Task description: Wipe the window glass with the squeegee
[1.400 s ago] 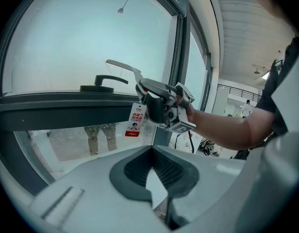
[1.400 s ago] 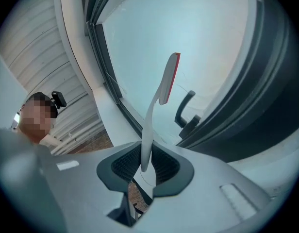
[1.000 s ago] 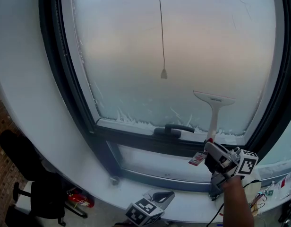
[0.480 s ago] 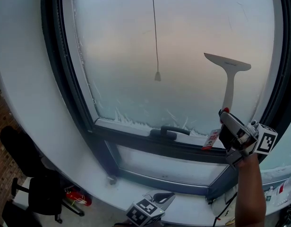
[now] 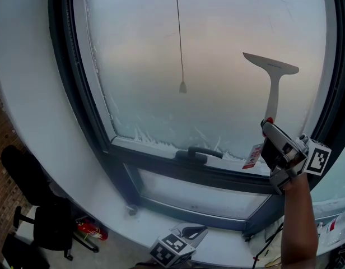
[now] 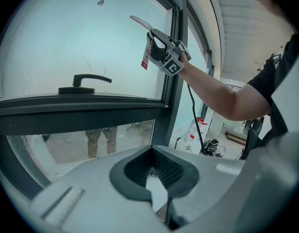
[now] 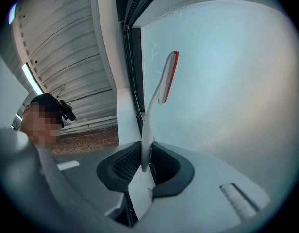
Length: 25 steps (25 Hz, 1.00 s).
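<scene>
Obs., left to right. Whitish streaks (image 5: pixel 153 139) lay along the lower left edge of the window glass (image 5: pixel 217 43); the rest of the pane read hazy and even.

Left claw (image 5: pixel 194 232), bottom centre of the head view: parked low, well apart from the pane. In its own view the jaws were pressed together on nothing (image 6: pixel 154 171).

Pull cord weight (image 5: pixel 182 87) hung centre frame, with the window handle (image 5: pixel 197 152) below it on the sash.

Change noted: within the last second the squeegee (image 5: pixel 273 88) climbed from just above the lower sash to the upper right of the pane, then barely moved in the last half-second. My reading: the rise is over and the tool sits at the start of a fresh stroke; much of the glass looked unwiped.

Squeegee: white, T-shaped, with a thin flat handle and a wide blade tilted down to the right. A red strip ran along the blade edge (image 7: pixel 165 79). I could not confirm blade contact with the glass.

Right claw (image 5: pixel 267 126): pinching the handle's lower end (image 7: pixel 145 164), with a red tag (image 5: pixel 252 157) dangling beside it.
</scene>
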Available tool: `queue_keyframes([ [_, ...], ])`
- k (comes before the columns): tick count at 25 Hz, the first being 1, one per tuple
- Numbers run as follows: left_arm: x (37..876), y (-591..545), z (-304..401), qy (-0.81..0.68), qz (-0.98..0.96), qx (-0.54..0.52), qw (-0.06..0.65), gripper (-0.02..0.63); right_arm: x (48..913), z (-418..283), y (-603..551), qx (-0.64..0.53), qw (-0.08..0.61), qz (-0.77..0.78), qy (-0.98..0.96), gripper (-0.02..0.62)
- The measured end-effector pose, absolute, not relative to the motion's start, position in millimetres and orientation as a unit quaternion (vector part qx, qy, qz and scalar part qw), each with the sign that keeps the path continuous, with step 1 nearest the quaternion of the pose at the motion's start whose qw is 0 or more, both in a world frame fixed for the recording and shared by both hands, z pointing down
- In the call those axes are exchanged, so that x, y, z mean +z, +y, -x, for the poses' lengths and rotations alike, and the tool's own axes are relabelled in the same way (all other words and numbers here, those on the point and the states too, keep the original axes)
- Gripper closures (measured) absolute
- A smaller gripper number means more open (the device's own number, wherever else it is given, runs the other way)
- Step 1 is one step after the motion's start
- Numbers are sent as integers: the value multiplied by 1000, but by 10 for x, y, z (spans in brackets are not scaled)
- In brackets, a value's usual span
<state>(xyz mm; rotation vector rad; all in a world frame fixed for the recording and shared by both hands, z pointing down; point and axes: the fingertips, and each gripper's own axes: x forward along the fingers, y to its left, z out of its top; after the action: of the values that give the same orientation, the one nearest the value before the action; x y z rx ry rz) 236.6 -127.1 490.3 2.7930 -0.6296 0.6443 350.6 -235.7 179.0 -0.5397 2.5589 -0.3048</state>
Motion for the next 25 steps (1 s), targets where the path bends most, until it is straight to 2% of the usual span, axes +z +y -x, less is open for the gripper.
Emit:
queue_keyframes([
  [25, 4941, -1214, -2494, -215, -946, 218, 108, 606, 2622, -3568, -2275, -180, 270, 198, 925, 511],
])
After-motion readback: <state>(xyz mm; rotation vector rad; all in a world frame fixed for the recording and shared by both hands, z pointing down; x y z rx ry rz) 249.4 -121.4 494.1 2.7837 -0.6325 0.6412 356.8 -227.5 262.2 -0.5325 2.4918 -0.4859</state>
